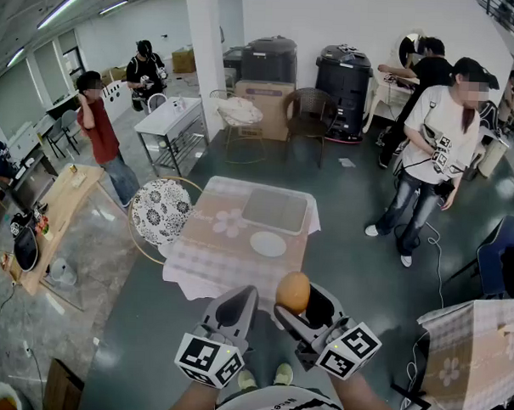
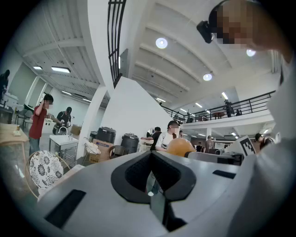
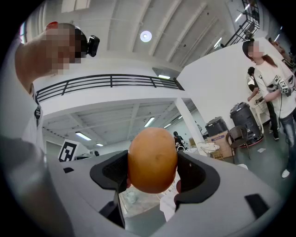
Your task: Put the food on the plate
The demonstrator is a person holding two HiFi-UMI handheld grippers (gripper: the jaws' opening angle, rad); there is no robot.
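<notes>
A round orange-brown piece of food (image 1: 292, 291) (image 3: 152, 159) sits between the jaws of my right gripper (image 1: 297, 302) (image 3: 152, 173), which is shut on it and held up close to my body. The food also shows in the left gripper view (image 2: 179, 146). My left gripper (image 1: 235, 308) (image 2: 150, 178) is beside it on the left, shut with nothing in it. Both are short of the table (image 1: 205, 257), which has a pink checked cloth. A white plate (image 1: 268, 244) lies on the table's near right part, bare, with a grey tray (image 1: 275, 209) behind it.
A chair with a patterned cushion (image 1: 161, 210) stands at the table's left. A person (image 1: 436, 148) stands on the floor to the right. Another cloth-covered table (image 1: 476, 358) is at the near right, and a wooden table (image 1: 60, 207) at the far left.
</notes>
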